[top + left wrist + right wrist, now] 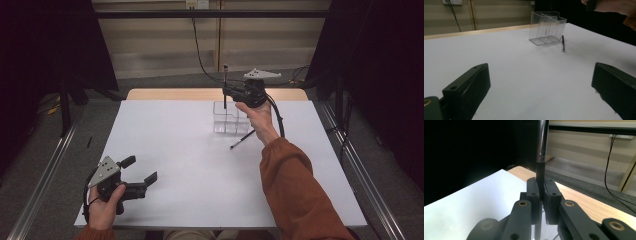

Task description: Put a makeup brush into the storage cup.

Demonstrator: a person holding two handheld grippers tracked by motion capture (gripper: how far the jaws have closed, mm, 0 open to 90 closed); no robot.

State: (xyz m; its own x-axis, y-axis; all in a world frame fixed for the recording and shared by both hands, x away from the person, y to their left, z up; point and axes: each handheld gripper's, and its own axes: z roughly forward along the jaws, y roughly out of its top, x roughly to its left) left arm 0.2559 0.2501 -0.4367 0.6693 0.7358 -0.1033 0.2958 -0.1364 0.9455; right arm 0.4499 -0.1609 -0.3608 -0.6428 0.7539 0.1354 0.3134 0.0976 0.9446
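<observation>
Gripping a slim black pen (541,157) upright, right fingers (534,192) clamped — left gripper (142,172) spread wide.

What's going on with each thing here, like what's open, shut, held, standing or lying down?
Right gripper: shut on a pen, held above the clear holder.
Held pen: upright, pinched between the jaws.
Left gripper: open, nothing between its jaws, low over the table's near left corner.
Clear holder: upright on the table, its compartments look empty.
Second pen: lying flat beside the clear holder.
</observation>
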